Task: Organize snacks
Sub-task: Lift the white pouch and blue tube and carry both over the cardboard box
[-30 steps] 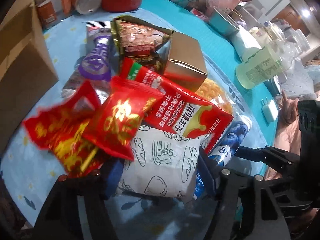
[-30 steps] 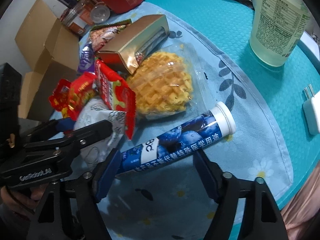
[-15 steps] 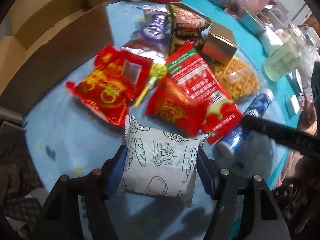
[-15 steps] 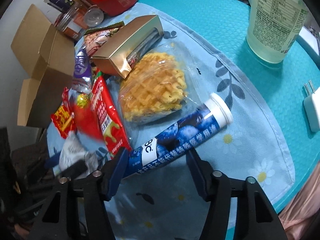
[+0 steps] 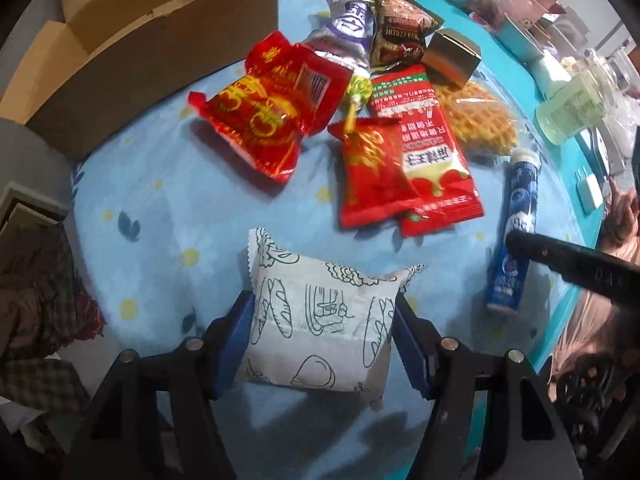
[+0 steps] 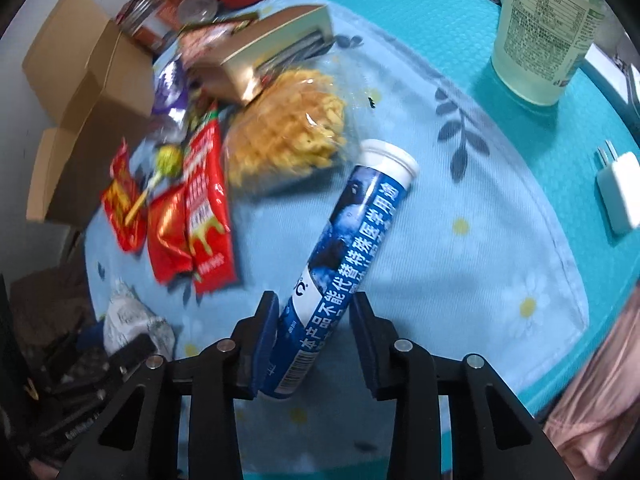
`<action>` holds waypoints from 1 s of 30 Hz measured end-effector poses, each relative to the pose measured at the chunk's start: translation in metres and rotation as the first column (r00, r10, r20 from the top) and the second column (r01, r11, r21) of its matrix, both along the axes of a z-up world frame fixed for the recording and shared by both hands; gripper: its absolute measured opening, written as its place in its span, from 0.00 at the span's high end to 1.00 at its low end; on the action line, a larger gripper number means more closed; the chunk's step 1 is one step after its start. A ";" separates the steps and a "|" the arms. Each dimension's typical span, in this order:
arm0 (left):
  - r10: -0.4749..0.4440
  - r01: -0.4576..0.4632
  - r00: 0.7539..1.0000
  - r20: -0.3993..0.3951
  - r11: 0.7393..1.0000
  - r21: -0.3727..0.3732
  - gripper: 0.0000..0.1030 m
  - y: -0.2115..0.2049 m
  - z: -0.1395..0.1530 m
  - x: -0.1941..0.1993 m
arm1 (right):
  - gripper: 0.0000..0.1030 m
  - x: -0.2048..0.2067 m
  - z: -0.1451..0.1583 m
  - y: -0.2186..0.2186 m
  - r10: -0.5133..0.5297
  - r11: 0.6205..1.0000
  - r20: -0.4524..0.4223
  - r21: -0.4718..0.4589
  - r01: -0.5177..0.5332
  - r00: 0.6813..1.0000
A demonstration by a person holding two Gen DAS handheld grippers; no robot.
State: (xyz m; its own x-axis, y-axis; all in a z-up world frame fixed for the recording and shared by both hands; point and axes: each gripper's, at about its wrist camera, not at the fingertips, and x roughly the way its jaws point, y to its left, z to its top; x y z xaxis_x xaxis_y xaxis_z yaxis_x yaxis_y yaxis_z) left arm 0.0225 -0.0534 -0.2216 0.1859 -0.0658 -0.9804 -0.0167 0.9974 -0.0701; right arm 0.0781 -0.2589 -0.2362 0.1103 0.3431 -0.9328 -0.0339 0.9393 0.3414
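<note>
Left gripper (image 5: 322, 342): jaws about half apart, blue pads pressed on both sides of white packet (image 5: 320, 320), packet clamped and held clear above cloth (image 5: 168, 200), near edge of table

Right gripper (image 6: 314, 320): jaws closing, narrow gap, blue tube (image 6: 348, 248) between them at its base end, pads at tube's sides; contact looks made, firm grip not certain. Tube slanted, white cap toward far right, cap end seemingly resting on cloth just beside waffle pack (image 6: 288, 148)

Outward from grippers, pile still loose on cloth:
- small red pouch (image 5: 372, 176) overlapping long red sachet (image 5: 424, 148), both flat, mid-cloth
- bigger red pouch (image 5: 268, 108) to their left, lollipop (image 5: 358, 92) between
- purple bag (image 5: 348, 32) and dark wrapper (image 5: 400, 28) farther back, gold box (image 5: 452, 58) at their right, touching waffle pack

Cardboard box (image 5: 160, 36) far left, flaps open, inside barely in view; contents cannot tell, though likely the target. Bottle (image 6: 548, 28) and charger (image 6: 618, 196) on teal mat to the right, not snacks, well apart from pile

Progress, as judged: early. Two items in hand, none visibly put away, at least seven left lying. Next likely: carry packet left and far to box, lift tube once grip holds. Risk: tube gripped near one end, may swing or slip
</note>
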 end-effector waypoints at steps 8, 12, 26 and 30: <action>-0.011 0.011 1.000 -0.007 1.000 -0.023 0.31 0.013 -0.006 -0.005 | 0.67 -0.045 0.004 0.032 0.118 0.990 0.015 -0.076 -0.116 0.993; -0.011 0.009 0.999 -0.049 0.999 -0.038 0.23 0.018 -0.020 0.002 | 0.67 -0.050 0.004 0.042 0.129 0.987 0.024 -0.097 -0.126 0.991; -0.104 0.105 0.994 0.017 0.993 -0.050 0.36 0.018 -0.011 -0.011 | 0.72 -0.051 -0.006 0.074 0.128 0.976 0.072 -0.188 -0.113 0.989; -0.083 0.084 0.996 0.009 0.994 -0.075 0.39 0.027 -0.007 -0.007 | 0.72 -0.057 0.000 0.080 0.120 0.981 0.080 -0.165 -0.106 0.989</action>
